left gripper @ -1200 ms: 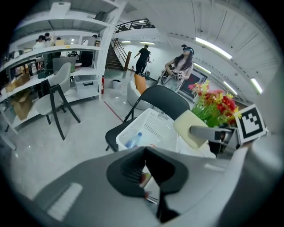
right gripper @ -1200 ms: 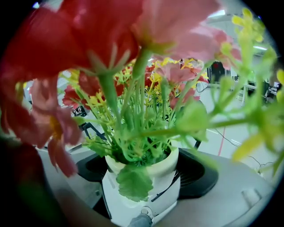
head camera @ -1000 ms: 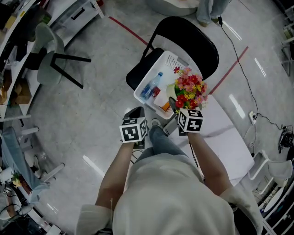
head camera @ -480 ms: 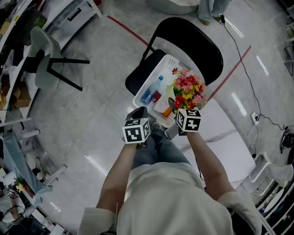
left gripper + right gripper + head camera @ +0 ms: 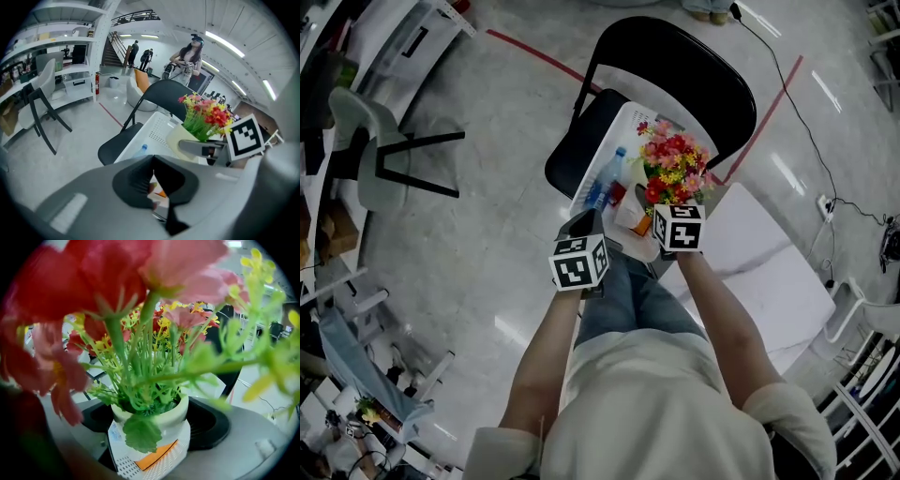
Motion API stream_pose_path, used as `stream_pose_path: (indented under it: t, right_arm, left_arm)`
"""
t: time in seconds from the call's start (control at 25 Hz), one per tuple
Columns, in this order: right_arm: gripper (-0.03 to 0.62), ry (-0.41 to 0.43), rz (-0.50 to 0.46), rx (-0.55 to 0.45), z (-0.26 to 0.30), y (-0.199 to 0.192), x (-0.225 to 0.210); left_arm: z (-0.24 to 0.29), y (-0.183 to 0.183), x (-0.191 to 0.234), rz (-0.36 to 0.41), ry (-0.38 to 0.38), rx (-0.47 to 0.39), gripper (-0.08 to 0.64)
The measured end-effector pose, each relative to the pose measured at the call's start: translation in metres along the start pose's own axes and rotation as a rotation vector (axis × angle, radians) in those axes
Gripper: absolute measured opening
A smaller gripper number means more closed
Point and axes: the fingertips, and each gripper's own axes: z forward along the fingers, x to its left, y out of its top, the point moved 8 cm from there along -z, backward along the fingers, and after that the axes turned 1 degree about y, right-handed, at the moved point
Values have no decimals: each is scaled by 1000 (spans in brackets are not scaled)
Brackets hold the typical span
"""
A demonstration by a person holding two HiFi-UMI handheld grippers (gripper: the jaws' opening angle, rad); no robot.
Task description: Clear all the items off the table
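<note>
While the left gripper (image 5: pixel 583 225) hangs empty, jaws together, beside the white basket (image 5: pixel 625 125) on the black chair (image 5: pixel 675 56), the right gripper (image 5: pixel 649 208) clamps the flower pot (image 5: pixel 154 420) just above it. Lower upright into a free corner — blooms look top-heavy — and release only once seated.

One flowerpot (image 5: pixel 176 427), one basket (image 5: pixel 620 129), one bottle (image 5: pixel 602 183)

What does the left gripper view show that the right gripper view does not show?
Only the left gripper view: the left gripper, jaws together and empty, a bottle, and the right gripper seen from the side. Only the right gripper view: the right gripper's pads pressing the flower pot from both sides. Both: that flower pot and its flowers.
</note>
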Motion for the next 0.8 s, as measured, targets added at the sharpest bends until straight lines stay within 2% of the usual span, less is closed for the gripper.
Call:
stream_pose_path:
  t: [0.4,0.8]
  right_arm:
    - [480,-63,27,60,51,-1,-1]
    - [480,-114,30,129,103,-4,-8]
  left_arm:
    - [38,17,6,36,-63,47,8]
    - [76,21,7,49,-92,115,8]
